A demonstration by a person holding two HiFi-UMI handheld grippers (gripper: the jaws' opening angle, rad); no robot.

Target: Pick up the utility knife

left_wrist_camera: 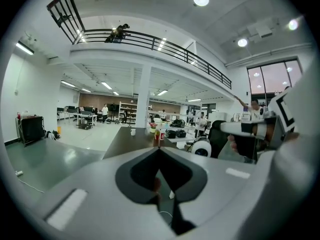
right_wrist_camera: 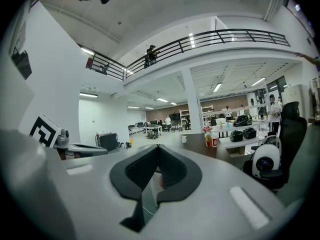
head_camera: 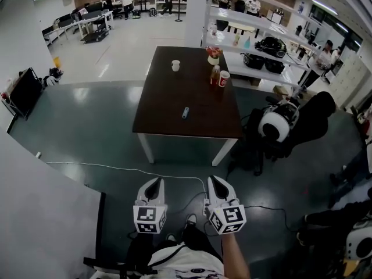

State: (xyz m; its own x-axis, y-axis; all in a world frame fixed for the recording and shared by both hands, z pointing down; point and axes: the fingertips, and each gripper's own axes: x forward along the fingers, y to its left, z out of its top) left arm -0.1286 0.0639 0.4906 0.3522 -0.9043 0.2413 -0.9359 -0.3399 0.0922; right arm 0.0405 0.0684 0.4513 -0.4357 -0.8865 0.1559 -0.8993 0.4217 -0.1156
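Observation:
The utility knife [head_camera: 185,113], small and bluish, lies on the dark brown table [head_camera: 168,106] near its front edge, well ahead of both grippers. My left gripper [head_camera: 154,182] and right gripper [head_camera: 214,181] are held side by side low over the floor, short of the table and pointing toward it. Both are shut, the tips meeting with nothing between them, as seen in the left gripper view [left_wrist_camera: 159,149] and the right gripper view [right_wrist_camera: 159,147]. The table [left_wrist_camera: 131,136] shows far off in the left gripper view. The knife is too small to make out in either gripper view.
On the table's far end stand a white cup [head_camera: 175,65], a bottle [head_camera: 215,74], a red cup [head_camera: 224,79] and flowers [head_camera: 213,53]. A black chair with a white round device [head_camera: 274,124] stands right of the table. A white cable [head_camera: 116,168] crosses the floor. Shelves [head_camera: 256,31] line the right.

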